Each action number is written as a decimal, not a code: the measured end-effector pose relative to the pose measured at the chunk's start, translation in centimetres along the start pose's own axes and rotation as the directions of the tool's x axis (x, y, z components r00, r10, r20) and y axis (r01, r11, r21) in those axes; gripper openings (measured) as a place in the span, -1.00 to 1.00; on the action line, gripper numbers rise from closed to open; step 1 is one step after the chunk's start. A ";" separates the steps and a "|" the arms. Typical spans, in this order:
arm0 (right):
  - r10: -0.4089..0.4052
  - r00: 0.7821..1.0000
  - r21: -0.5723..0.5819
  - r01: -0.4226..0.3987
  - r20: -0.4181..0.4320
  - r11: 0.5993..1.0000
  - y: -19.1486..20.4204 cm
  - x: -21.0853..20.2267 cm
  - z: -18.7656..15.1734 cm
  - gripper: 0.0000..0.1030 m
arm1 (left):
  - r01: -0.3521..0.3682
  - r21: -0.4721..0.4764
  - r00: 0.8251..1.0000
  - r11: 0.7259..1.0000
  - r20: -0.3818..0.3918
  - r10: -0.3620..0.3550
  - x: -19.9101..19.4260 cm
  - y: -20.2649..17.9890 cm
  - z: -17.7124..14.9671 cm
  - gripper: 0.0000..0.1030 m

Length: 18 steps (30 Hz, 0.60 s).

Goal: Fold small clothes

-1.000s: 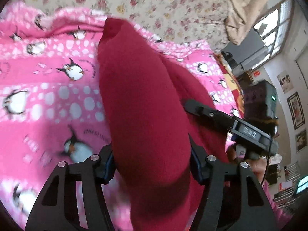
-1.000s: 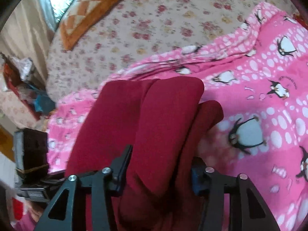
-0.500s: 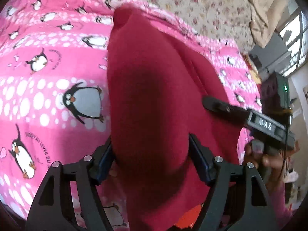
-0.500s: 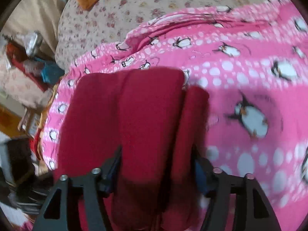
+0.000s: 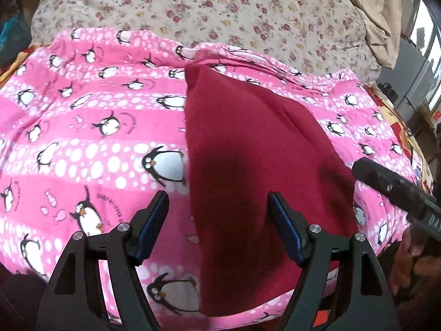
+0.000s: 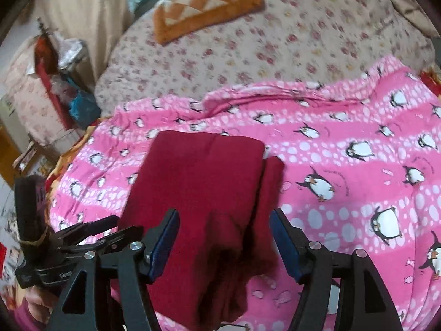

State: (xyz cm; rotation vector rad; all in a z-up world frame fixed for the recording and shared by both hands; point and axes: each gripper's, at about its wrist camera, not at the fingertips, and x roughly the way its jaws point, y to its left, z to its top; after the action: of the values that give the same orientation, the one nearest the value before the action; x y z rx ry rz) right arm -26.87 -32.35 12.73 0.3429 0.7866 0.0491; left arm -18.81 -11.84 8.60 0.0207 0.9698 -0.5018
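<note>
The dark red garment is lying folded on the pink penguin blanket, a flat, roughly rectangular stack with a narrower strip poking out along one long edge; plain fabric, no print, a soft crease down the top layer; left gripper has its jaws spread wide over the garment's near end, gripping nothing; right gripper is likewise released above it; floral sheet sits beyond the blanket.
</note>
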 end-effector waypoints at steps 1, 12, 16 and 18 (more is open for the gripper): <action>0.020 1.000 -0.017 -0.021 -0.006 1.000 0.4 0.2 -0.2 0.27 | -0.006 -0.003 1.000 1.000 0.003 0.006 -0.1 0.0 0.1 0.47; -0.070 0.986 -0.060 0.061 -0.153 0.996 0.3 4.4 -2.4 0.27 | -0.122 0.060 0.990 0.991 0.085 0.117 -2.5 -0.6 -0.8 0.47; -0.101 0.992 -0.107 0.092 -0.081 0.990 1.8 1.9 -1.9 0.27 | -0.118 0.056 0.988 0.991 0.106 0.111 -3.3 -0.8 -0.6 0.47; -0.124 0.991 -0.126 0.117 -0.051 0.985 2.6 0.9 -1.6 0.28 | -0.097 0.052 0.991 0.994 0.101 0.091 -3.5 -0.9 -0.6 0.47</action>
State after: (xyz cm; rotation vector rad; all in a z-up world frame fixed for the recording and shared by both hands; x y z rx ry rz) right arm -27.16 -29.28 11.92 0.1769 0.8568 -0.0063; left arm -21.30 -11.13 11.21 0.0914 0.8539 -0.4392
